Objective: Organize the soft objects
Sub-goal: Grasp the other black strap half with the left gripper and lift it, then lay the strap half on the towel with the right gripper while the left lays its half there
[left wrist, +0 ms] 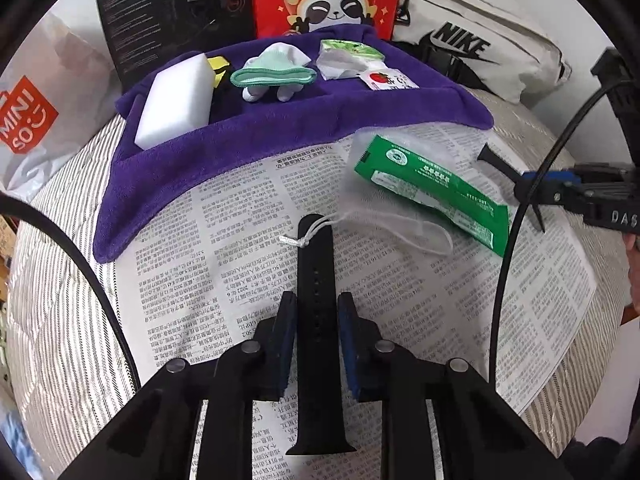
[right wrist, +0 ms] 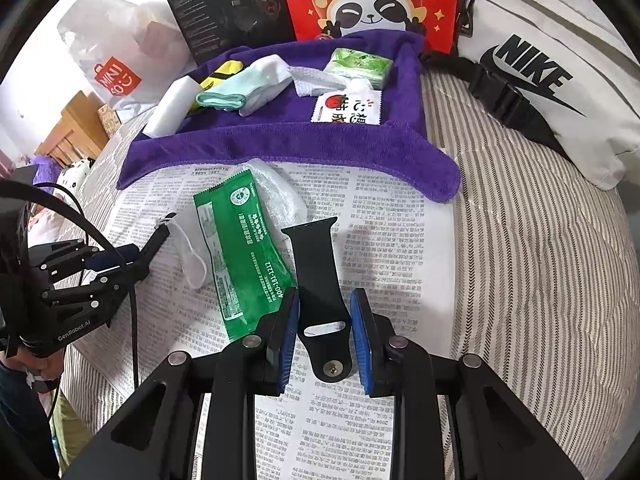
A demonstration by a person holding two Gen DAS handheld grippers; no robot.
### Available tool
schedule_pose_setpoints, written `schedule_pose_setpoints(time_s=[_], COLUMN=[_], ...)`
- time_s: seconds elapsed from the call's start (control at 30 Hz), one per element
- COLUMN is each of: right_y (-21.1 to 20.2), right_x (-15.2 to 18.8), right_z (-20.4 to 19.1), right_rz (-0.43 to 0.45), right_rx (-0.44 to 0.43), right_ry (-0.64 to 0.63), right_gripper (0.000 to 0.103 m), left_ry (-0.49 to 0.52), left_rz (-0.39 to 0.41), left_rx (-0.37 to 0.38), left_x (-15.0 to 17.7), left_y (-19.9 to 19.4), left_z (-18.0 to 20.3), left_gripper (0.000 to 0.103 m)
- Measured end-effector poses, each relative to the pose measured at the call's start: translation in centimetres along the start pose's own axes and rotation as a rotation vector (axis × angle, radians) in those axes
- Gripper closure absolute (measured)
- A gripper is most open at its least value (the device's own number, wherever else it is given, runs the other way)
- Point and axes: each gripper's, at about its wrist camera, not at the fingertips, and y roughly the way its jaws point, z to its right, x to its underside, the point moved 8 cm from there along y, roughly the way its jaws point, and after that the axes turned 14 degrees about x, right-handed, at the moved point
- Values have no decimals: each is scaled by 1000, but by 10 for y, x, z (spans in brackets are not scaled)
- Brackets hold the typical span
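**Two hand-held grippers, two strap halves, tray waiting**

Left hand-held gripper [left wrist: 316, 312] first: its blue pads sit either side of the long black watch strap [left wrist: 316, 320], narrowed right down, and they look to be just nipping its edges, though contact on both sides is hard to confirm. The strap runs straight out between the fingers along the newspaper [left wrist: 248, 216], which is our landmark.

Over to the right hand-held gripper [right wrist: 325, 312]: closed in around the buckle-end strap piece [right wrist: 320, 280], pads hugging its sides, the slotted end and rivet lying on the newspaper between them.

Further up the newspaper lies the green sachet [right wrist: 236, 256] on a white mesh pouch [left wrist: 384, 200], whose drawstring crosses the long strap's far tip. Beyond the newspaper's far edge sits the purple towel-lined tray [left wrist: 256, 136], already holding a white sponge [left wrist: 176, 100], a mint sock [left wrist: 272, 74] and tissue packs.

My read: these straps are about to be lifted to that tray. To do it cleanly, squeeze firmly across the width, lift straight up, and mind that drawstring, because it could snag and drag the pouch along.
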Motion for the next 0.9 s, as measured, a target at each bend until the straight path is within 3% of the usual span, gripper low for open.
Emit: schedule_pose_setpoints(time_s=[0.57,0.9], right_y=[-20,-27], right_x=[-18,-38], right_z=[-7,-15], right_rz=[44,73], right_rx=[-3,-12], right_ry=[-2,-21], right_gripper=[77,77], left_ry=[-36,-40], left_rz=[35,90], left_rx=[-6,0], left_x=[-7,-36], left_y=[-27,-51], left_z=[-12,-22], left_gripper=[83,83])
